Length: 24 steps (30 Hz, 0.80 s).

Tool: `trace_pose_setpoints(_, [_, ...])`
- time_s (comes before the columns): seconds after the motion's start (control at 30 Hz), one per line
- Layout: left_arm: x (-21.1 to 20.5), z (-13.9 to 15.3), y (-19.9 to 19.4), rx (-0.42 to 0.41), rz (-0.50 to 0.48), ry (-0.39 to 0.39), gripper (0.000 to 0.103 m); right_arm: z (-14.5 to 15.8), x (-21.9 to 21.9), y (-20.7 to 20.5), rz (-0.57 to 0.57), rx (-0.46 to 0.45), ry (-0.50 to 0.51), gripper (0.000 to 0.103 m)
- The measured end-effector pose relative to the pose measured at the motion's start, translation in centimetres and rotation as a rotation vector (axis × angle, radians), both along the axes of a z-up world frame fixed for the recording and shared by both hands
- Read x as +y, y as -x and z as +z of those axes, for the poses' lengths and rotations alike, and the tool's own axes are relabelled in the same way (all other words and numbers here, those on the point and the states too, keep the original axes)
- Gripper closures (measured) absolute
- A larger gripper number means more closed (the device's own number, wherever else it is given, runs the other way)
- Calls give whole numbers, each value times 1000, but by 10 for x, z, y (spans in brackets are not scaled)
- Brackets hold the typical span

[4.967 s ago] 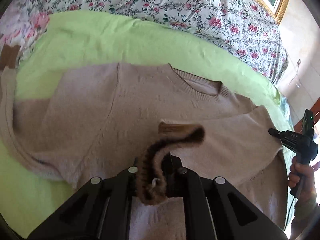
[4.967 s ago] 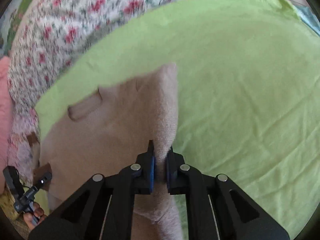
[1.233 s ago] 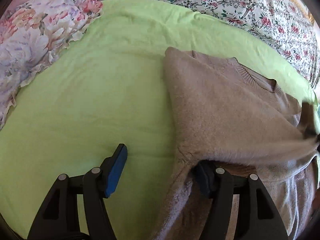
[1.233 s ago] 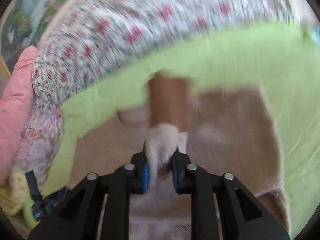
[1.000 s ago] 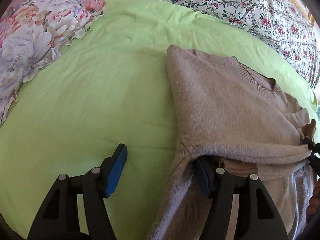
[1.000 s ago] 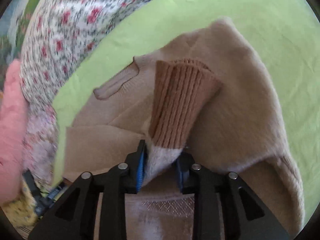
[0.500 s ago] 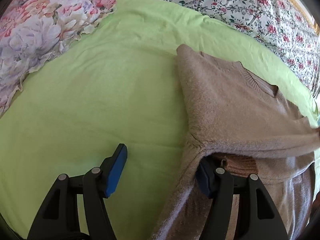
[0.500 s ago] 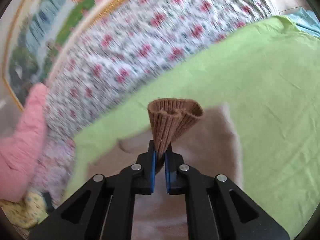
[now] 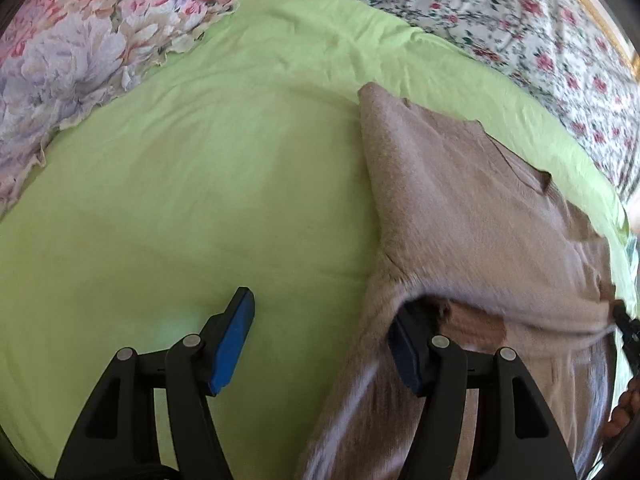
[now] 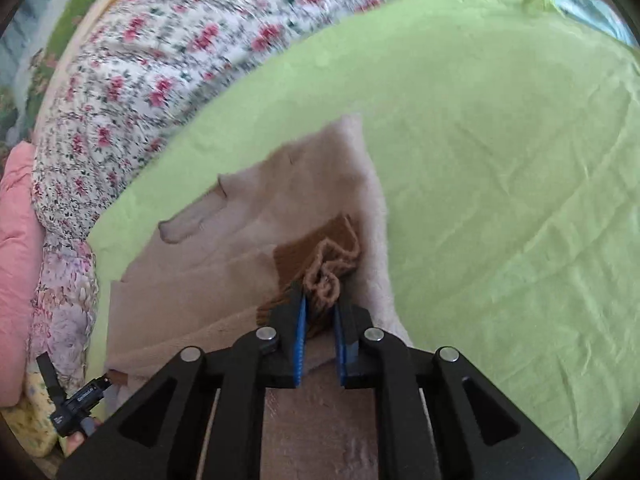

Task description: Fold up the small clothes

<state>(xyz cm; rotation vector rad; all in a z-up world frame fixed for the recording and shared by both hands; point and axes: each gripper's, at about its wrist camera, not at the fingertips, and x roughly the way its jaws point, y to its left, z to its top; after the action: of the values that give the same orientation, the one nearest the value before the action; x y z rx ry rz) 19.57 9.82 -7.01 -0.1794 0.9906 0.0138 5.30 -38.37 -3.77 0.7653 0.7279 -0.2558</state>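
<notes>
Centrally on the green sheet lay the beige sweater, one side already doubled over toward its middle, neckline turned toward the small-flowered bedding beyond the sheet's far edge. Held wide apart over the sweater's folded edge was the left gripper, gripping nothing: one blue pad above bare sheet just beside the sweater, the other tucked under a raised fold of knit. Pinched in the right gripper was the brown ribbed cuff, bunched between the blue pads, which were easing apart yet kept their press on it; cuff and sleeve drawn across the sweater's body. Beside the sweater, past the sheet's near-left edge, sat a large-flowered pillow. Against the small-flowered bedding, farther from the sweater, leaned a pink cushion.
</notes>
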Motion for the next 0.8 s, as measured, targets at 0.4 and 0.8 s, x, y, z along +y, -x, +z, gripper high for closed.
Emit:
trace_pose_setpoints(0.4, [-10, 30, 140, 75, -192, 121, 39, 54, 73, 96, 175, -143, 114, 42])
trace_pose_setpoints(0.8, [-68, 11, 208, 277, -288, 460, 36, 48, 154, 183, 350, -116, 188, 42])
